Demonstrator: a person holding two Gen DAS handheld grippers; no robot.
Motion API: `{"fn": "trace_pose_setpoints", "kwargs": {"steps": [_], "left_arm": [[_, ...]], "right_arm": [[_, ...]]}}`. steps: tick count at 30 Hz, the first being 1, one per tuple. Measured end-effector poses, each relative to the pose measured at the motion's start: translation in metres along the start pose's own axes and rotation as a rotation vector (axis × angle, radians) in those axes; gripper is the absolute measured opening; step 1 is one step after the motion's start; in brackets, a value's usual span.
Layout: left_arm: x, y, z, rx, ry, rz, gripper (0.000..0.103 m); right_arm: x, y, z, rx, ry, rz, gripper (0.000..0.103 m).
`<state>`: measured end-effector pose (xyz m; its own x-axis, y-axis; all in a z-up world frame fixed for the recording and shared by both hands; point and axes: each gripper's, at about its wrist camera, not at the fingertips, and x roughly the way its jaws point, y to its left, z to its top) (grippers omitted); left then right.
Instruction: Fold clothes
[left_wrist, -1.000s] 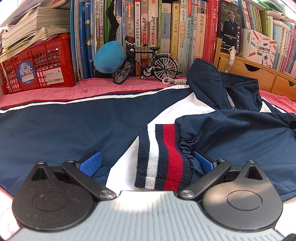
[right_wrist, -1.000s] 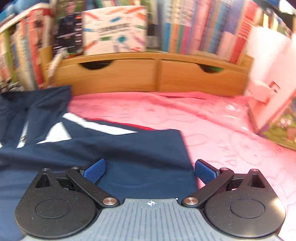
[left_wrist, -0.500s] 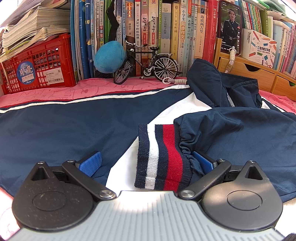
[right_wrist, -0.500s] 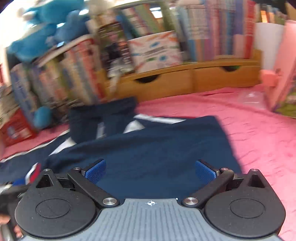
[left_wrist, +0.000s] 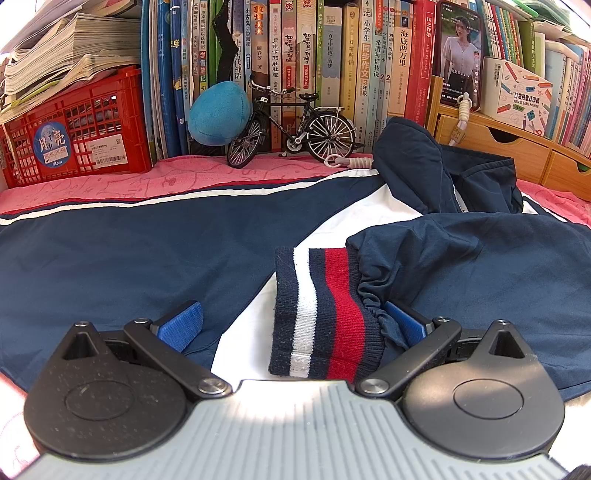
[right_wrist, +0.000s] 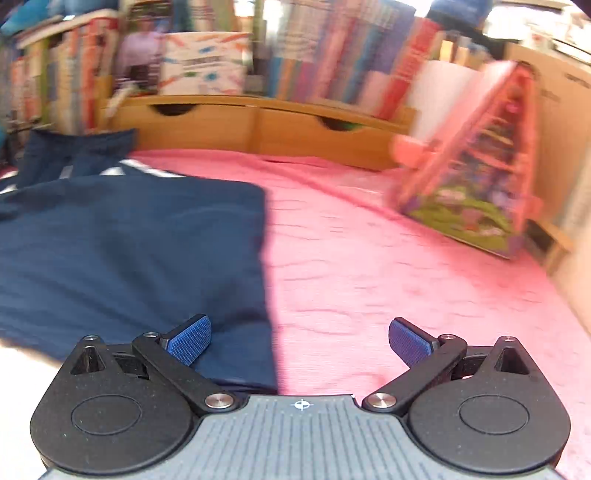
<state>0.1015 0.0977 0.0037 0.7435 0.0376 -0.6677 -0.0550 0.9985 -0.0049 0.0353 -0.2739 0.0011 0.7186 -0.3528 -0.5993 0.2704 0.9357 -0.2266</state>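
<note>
Navy cloth, smooth and lightly creased, the jacket (left_wrist: 110, 258) lies flat on the pink bedspread (right_wrist: 369, 258), its ribbed red-white striped cuff (left_wrist: 325, 314) between the wide-open left gripper (left_wrist: 291, 325). Right gripper (right_wrist: 299, 339), also spread and empty, straddles the jacket's straight edge; bare bedspread stretches beyond to the wooden drawers (right_wrist: 258, 122).

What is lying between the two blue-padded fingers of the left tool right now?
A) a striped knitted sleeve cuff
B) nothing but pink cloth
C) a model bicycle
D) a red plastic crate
A: in the left wrist view, the navy, white and red striped knitted sleeve cuff of the navy jacket lies between the open left tool's fingers.
</note>
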Motion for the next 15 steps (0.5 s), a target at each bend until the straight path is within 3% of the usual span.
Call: {"fn": "trace_pose_setpoints", "kwargs": {"steps": [2,4,8,10,11,13,15], "left_arm": [[0.000,0.000,0.000,0.000,0.000,0.000,0.103],[0.000,0.000,0.000,0.000,0.000,0.000,0.103],[0.000,0.000,0.000,0.000,0.000,0.000,0.103],[0.000,0.000,0.000,0.000,0.000,0.000,0.103],[0.000,0.000,0.000,0.000,0.000,0.000,0.103],[0.000,0.000,0.000,0.000,0.000,0.000,0.103],[0.000,0.000,0.000,0.000,0.000,0.000,0.103]], "right_arm": [[-0.013,-0.011,-0.009,-0.035,-0.047,-0.057,0.101],[-0.031,-0.011,-0.019,-0.072,-0.092,0.051,0.101],[-0.061,0.018,-0.026,-0.176,-0.148,0.363,0.103],[-0.066,0.041,-0.026,-0.244,-0.142,0.425,0.103],[-0.065,0.051,-0.026,-0.273,-0.138,0.417,0.103],[-0.055,0.060,-0.027,-0.317,-0.118,0.321,0.102],[-0.043,0.049,-0.024,-0.284,-0.121,0.254,0.102]]}}
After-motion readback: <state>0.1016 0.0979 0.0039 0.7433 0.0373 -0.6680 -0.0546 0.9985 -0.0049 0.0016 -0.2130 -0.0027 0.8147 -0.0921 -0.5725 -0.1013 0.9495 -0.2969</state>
